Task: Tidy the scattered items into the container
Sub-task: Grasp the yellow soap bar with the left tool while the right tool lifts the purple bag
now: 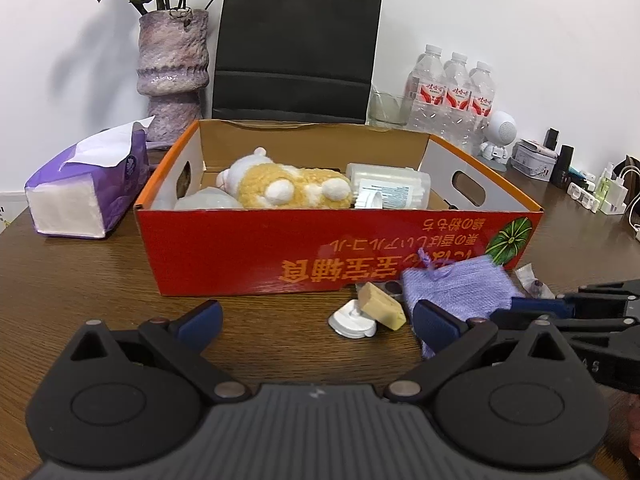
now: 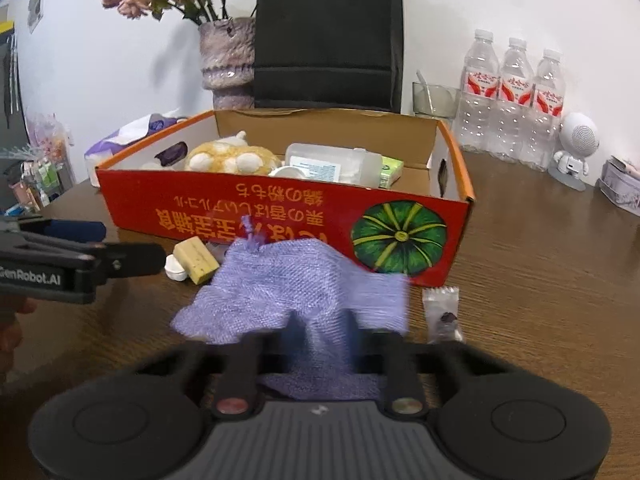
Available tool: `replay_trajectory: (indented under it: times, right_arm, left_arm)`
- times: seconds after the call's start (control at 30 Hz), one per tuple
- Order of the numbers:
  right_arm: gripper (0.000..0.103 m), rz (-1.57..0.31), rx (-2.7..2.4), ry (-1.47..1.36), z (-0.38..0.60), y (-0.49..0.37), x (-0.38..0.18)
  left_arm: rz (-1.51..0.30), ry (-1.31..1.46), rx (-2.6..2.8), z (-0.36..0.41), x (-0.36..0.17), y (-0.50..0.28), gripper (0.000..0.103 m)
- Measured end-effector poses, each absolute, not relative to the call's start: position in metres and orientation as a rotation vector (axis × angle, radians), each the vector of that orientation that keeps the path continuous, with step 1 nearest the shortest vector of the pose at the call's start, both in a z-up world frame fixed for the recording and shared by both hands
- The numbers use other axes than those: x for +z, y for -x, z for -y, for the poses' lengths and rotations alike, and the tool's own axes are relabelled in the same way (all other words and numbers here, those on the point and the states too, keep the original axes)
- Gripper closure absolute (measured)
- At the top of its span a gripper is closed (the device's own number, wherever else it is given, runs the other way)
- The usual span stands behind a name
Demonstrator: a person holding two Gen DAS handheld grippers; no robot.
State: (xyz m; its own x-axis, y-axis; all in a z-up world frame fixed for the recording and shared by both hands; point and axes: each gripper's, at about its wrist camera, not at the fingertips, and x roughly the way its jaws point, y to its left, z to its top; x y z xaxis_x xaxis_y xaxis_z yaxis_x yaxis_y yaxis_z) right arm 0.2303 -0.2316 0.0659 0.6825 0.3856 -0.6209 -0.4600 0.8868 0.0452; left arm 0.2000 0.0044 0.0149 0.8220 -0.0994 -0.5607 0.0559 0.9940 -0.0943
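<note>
The red-and-orange cardboard box (image 2: 400,236) already holds a yellow-and-white plush toy (image 1: 288,188), a clear plastic case (image 2: 336,164) and a green packet (image 2: 390,170). Left on the brown wooden desk (image 2: 540,280) before it are a lilac woven cloth pouch (image 2: 304,284), a tan foam block (image 2: 196,260), a white round cap (image 1: 352,322) and a small clear sweet wrapper (image 2: 442,312). The right claw (image 2: 322,326) is clamped on the pouch; the left claw (image 1: 320,320) stands wide apart, empty, near the cap and block.

White wall (image 1: 500,8) behind dark wood-grain table (image 1: 80,280) (soft shadows on wall), even indoor light.
</note>
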Motion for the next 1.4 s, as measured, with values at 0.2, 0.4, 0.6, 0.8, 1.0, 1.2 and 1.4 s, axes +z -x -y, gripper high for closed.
replay_trajectory:
  times: [0.2,0.4,0.6,0.8,1.0,1.2,1.4]
  right_arm:
    - [0.098,-0.652,0.501,0.071,0.242,-0.227,0.071]
    - [0.099,-0.588,0.494,0.025,0.256,-0.222,0.085]
    - [0.099,-0.596,0.446,-0.029,0.275,-0.228,0.09]
    - [0.099,-0.601,0.448,-0.041,0.279,-0.229,0.089]
    - [0.099,-0.595,0.453,-0.043,0.278,-0.227,0.09]
    - [0.099,-0.566,0.451,-0.034,0.274,-0.22,0.096]
    - [0.099,-0.509,0.471,-0.055,0.271,-0.205,0.111]
  left_arm:
    - [-0.592,0.069,-0.098,0.004,0.014,-0.2,0.0]
    - [-0.563,0.003,-0.11,0.02,0.015,-0.204,0.007]
    - [-0.58,-0.1,-0.115,0.042,0.008,-0.216,0.039]
    - [-0.595,-0.161,-0.13,0.054,0.002,-0.222,0.07]
    - [-0.566,-0.116,-0.137,0.046,0.006,-0.214,0.071]
    - [-0.526,-0.051,-0.158,0.034,0.019,-0.197,0.071]
    - [-0.461,0.001,-0.166,0.02,0.04,-0.179,0.071]
